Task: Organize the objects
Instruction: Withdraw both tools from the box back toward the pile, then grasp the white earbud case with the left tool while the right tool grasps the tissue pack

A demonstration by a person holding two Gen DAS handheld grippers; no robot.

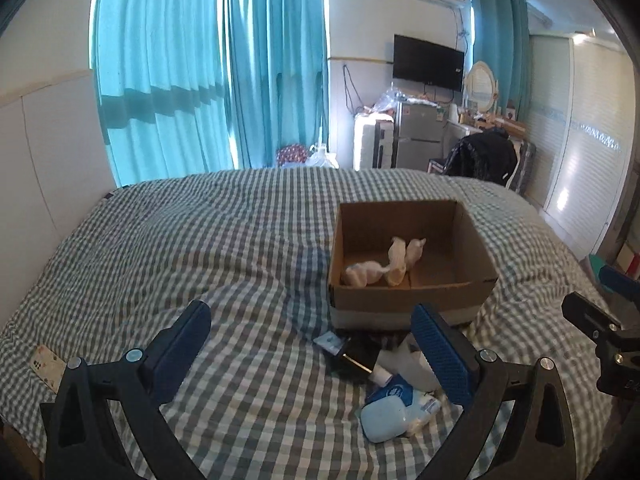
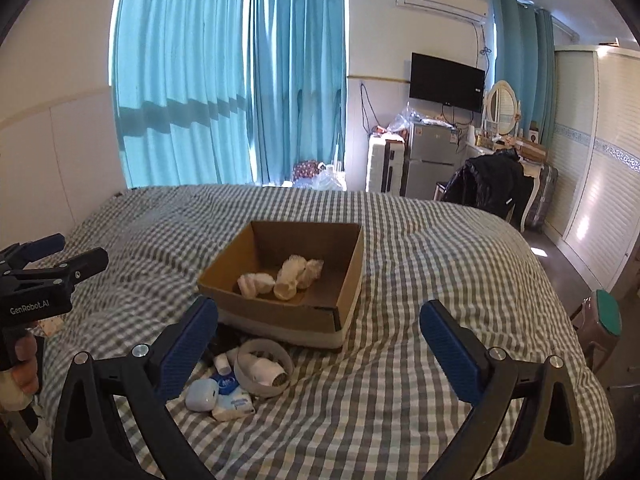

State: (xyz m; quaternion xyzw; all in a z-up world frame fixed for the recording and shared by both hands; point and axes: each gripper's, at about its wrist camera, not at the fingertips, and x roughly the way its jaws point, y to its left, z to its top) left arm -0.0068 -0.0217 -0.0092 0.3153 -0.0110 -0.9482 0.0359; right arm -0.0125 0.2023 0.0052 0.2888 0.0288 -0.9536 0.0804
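A brown cardboard box sits on the checked bed with three pale rolled socks inside. Just in front of the box lies a small heap: a light blue bottle, a white tissue pack, a white round holder and a dark case. My left gripper hovers open over the bed, the heap beside its right finger. My right gripper is open too, with the heap beside its left finger. Neither holds anything.
The grey-and-white checked bed cover spreads wide left of and behind the box. A patterned phone case lies at the left edge. A hand holds the left gripper. Beyond the bed stand blue curtains, a fridge and a chair.
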